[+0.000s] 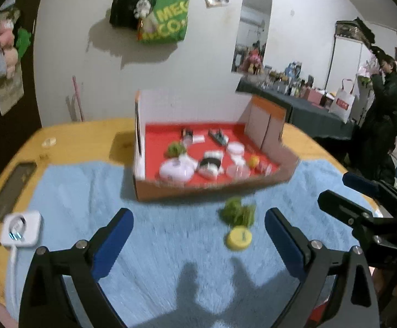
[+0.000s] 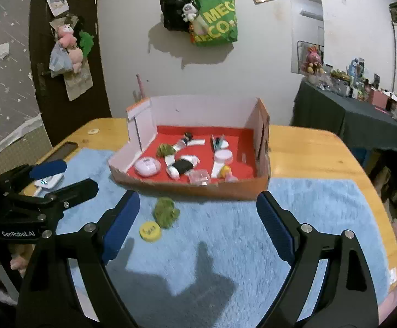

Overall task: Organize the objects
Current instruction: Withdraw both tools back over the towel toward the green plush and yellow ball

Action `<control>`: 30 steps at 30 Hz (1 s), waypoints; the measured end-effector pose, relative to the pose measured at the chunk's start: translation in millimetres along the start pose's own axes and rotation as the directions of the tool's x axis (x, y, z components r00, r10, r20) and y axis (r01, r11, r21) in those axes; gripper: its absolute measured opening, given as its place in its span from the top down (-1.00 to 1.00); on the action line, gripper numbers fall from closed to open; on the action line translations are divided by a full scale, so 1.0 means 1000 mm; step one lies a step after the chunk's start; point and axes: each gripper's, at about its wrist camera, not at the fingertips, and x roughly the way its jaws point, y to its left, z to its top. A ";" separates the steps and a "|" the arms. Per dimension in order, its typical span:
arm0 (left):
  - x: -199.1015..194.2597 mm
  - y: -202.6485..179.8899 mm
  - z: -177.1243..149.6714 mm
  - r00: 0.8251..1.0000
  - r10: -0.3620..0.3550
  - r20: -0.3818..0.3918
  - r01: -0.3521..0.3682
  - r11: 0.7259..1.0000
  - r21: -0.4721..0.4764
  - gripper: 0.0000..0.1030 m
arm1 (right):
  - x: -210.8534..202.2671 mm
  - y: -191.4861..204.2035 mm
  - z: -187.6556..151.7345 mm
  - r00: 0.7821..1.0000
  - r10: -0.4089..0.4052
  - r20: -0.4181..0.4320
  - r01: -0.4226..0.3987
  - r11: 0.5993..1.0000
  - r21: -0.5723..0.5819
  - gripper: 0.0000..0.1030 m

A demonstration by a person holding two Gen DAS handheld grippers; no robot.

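Note:
A green fuzzy clump (image 1: 236, 211) (image 2: 165, 211) and a yellow round cap (image 1: 238, 238) (image 2: 149, 231) lie side by side on the blue towel (image 1: 89, 196) (image 2: 321, 205). Behind them stands an open cardboard box (image 1: 212, 190) (image 2: 193, 188) with a red floor, holding several small white, black and green items. My left gripper (image 1: 198, 218) is open over the towel, the clump and cap just inside its right finger. My right gripper (image 2: 198, 199) is open too, with both things near its left finger. Nothing is between either pair of pads.
A white plug adapter (image 1: 22, 228) with a cable and a dark phone (image 1: 13, 188) (image 2: 64, 147) lie at the left on the wooden table (image 1: 83, 139) (image 2: 307, 147). Bags hang on the wall behind. A person in black (image 1: 384, 104) stands at the far right by a cluttered dark table.

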 end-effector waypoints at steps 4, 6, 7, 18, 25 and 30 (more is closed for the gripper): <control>0.021 0.003 -0.021 0.998 -0.003 -0.069 0.001 1.000 -0.024 -0.91 | 0.016 -0.005 -0.020 0.999 -0.006 -0.039 0.007 1.000 0.027 -0.71; 0.028 0.004 -0.028 0.996 0.001 -0.093 -0.003 1.000 -0.022 -0.91 | 0.025 -0.007 -0.029 0.998 -0.012 -0.061 0.014 0.999 0.039 -0.71; 0.030 0.003 -0.031 0.995 0.003 -0.099 -0.005 1.000 -0.020 -0.91 | 0.028 -0.007 -0.032 0.997 -0.013 -0.069 0.016 0.999 0.041 -0.71; 0.038 -0.001 -0.033 0.991 -0.014 -0.131 0.013 1.000 -0.009 -0.91 | 0.035 -0.010 -0.043 0.994 -0.015 -0.104 0.020 0.999 0.049 -0.71; 0.040 -0.002 -0.034 0.990 -0.014 -0.138 0.013 1.000 -0.009 -0.91 | 0.036 -0.011 -0.045 0.994 -0.013 -0.112 0.019 0.999 0.049 -0.71; 0.041 -0.002 -0.034 0.989 -0.017 -0.144 0.016 1.000 -0.011 -0.91 | 0.039 -0.010 -0.046 0.992 -0.023 -0.122 0.028 0.999 0.039 -0.71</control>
